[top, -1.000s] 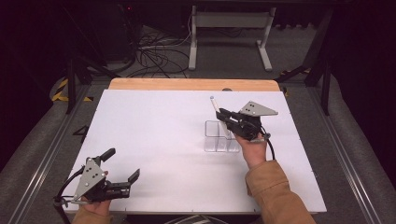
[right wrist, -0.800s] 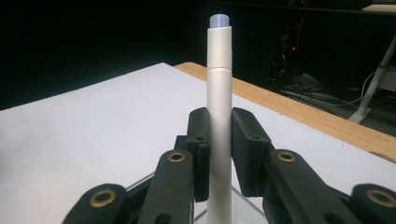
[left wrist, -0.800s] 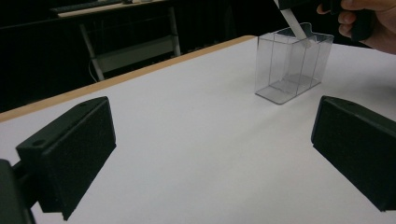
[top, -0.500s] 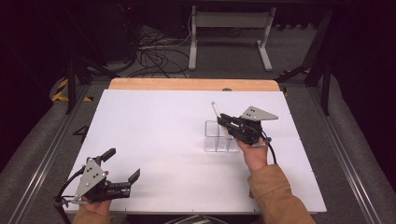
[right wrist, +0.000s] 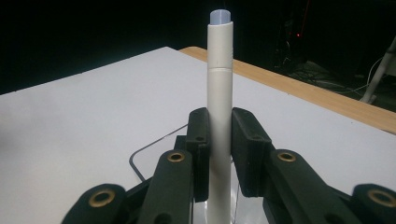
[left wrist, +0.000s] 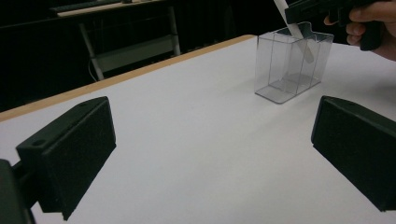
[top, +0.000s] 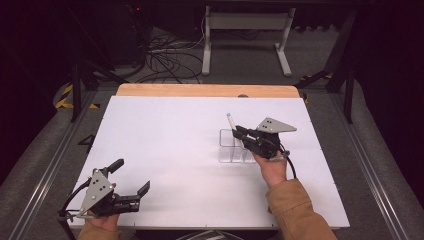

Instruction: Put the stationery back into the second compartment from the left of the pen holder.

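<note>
A: What does the right gripper (top: 239, 133) have?

B: A white pen (right wrist: 219, 107). Its two jaws are clamped on the barrel from either side, roughly at the pen's middle. In the right gripper view the pen stands straight up between the pads (right wrist: 246, 140), its pale bluish cap end well above them.

A: And below the jaws?

B: The lower end of the pen goes down into a clear plastic organizer (top: 235, 146) that sits directly under the gripper's tips. From the left gripper view you can see the pen (left wrist: 299, 35) leaning inside the near compartment of that clear box (left wrist: 292, 65), with the black jaws just above its rim. I cannot tell whether the tip touches the bottom.

A: Who holds it?

B: A hand (top: 272, 167) in a tan sleeve, behind the gripper, toward the near edge of the white table (top: 165, 140).

A: The left gripper (top: 131, 182)?

B: Its jaws are spread wide with nothing between them. It rests low by the table's near edge, well apart from the organizer, which lies ahead of it and off to its right. In its own view bare white tabletop (left wrist: 196, 154) shows between the jaws.
</note>
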